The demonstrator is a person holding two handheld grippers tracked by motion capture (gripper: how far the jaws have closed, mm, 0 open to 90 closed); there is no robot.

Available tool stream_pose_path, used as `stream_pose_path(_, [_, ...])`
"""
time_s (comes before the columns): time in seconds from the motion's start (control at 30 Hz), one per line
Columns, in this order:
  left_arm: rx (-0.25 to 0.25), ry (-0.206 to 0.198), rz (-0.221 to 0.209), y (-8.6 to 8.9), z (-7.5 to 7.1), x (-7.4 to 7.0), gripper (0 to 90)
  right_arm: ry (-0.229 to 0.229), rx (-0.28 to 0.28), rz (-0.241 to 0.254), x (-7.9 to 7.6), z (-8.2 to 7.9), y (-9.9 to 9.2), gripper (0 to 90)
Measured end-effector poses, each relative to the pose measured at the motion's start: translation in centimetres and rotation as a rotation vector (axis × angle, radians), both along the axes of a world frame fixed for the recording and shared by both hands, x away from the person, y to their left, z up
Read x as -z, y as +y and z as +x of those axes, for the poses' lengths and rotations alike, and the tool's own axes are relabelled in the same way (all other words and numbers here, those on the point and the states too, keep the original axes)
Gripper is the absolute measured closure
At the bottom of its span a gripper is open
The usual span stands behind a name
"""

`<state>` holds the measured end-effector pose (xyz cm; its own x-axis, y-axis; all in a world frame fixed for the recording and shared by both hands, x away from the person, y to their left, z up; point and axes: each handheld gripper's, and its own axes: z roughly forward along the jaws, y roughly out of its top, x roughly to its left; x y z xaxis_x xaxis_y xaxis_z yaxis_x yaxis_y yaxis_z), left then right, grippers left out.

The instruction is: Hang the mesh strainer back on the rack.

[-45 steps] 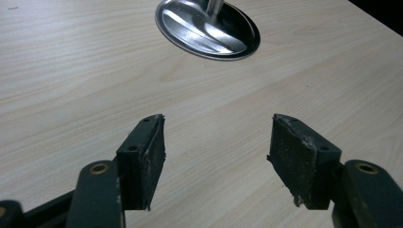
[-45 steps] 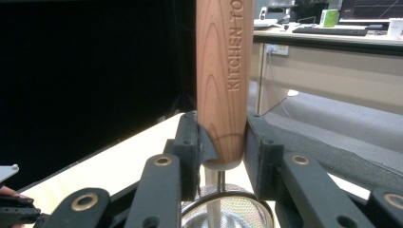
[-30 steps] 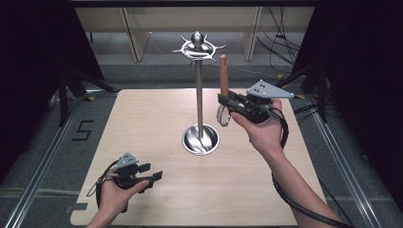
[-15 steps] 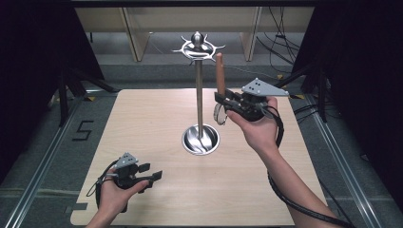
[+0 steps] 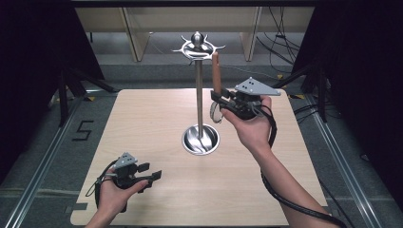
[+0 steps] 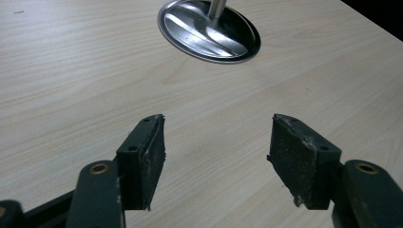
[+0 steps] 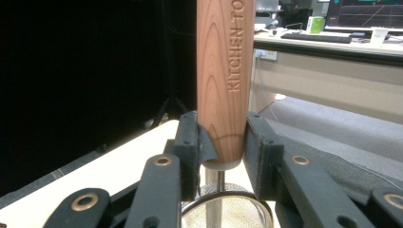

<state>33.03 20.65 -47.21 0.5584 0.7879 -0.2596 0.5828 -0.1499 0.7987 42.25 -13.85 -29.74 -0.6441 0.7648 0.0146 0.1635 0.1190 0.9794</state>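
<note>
From above, the right hand-held gripper (image 5: pixel 219 100) clamps a strainer (image 5: pixel 216 90) by its wooden handle, long axis upright, just right of the stand (image 5: pixel 199 95) and below its hooks (image 5: pixel 198 48).

The left hand-held gripper (image 6: pixel 216 156) hangs open over the desk (image 6: pixel 71 80), near the stand's empty base dish (image 6: pixel 209 33).

Up close, the right hand-held gripper's pads (image 7: pixel 190 142) pinch the handle (image 7: pixel 223 80) above the mesh bowl (image 7: pixel 223 209).

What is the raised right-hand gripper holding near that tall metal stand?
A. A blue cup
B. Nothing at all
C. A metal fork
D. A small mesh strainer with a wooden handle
D: in the right gripper view the right gripper clamps the wooden handle, with the strainer's round mesh bowl just below it.
</note>
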Motion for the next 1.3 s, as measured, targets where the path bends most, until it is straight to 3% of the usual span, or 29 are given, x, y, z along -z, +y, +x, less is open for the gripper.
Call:
stream_pose_path(0.07, [-0.003, 0.001, 0.004, 0.0, 0.0, -0.1, 35.9, 0.026, 0.009, 0.012, 0.0, -0.1, 0.2, 70.3])
stream_pose_path(0.13, [-0.001, 0.006, 0.009, 0.0, 0.0, -0.1, 35.9, -0.007, 0.014, -0.002, 0.0, 0.2, 0.3, 70.3])
stream_pose_path(0.5, [0.001, 0.004, 0.000, 0.0, 0.0, 0.0, 35.9, 0.010, 0.033, -0.017, 0.2, 0.3, 1.0, 69.8])
stream_pose_path(0.63, [-0.003, 0.008, -0.001, 0.0, 0.0, 0.0, 35.9, -0.018, 0.027, -0.039, 0.4, 0.4, 1.0, 69.2])
stream_pose_path(0.77, [-0.003, 0.009, -0.001, 0.0, 0.0, 0.0, 35.9, -0.002, 0.026, -0.042, 0.4, 0.2, 0.9, 66.5])
stream_pose_path(0.8, [-0.004, 0.010, -0.001, 0.0, 0.0, 0.0, 35.9, -0.027, 0.030, -0.059, 0.3, 0.2, 0.8, 65.7])
stream_pose_path(0.87, [-0.004, 0.009, -0.002, 0.0, 0.0, 0.0, 35.9, -0.027, 0.011, -0.057, 0.3, -0.1, 0.8, 62.4])
stream_pose_path(0.93, [-0.004, 0.009, -0.001, 0.0, 0.0, 0.0, 35.9, -0.035, 0.003, -0.069, 0.3, -0.3, 0.5, 59.3])
stream_pose_path(1.0, [-0.005, 0.011, 0.000, 0.0, 0.0, 0.0, 35.9, -0.016, 0.007, -0.066, 0.3, -0.6, 0.4, 57.5])
stream_pose_path(1.03, [-0.001, 0.004, 0.001, 0.0, 0.0, 0.0, 35.9, -0.039, 0.001, -0.090, 0.2, -0.8, -0.1, 55.5])
stream_pose_path(1.1, [-0.005, 0.007, 0.000, 0.0, 0.0, 0.0, 35.9, -0.042, 0.007, -0.101, 0.2, -1.1, -0.6, 54.2])
stream_pose_path(1.23, [-0.007, 0.008, 0.003, 0.0, 0.0, 0.0, 35.9, -0.015, -0.007, -0.115, 0.5, -1.8, -1.9, 52.5])
stream_pose_path(1.3, [-0.004, 0.004, 0.001, 0.0, 0.0, 0.0, 35.8, -0.023, -0.004, -0.127, 0.6, -1.9, -2.4, 52.1])
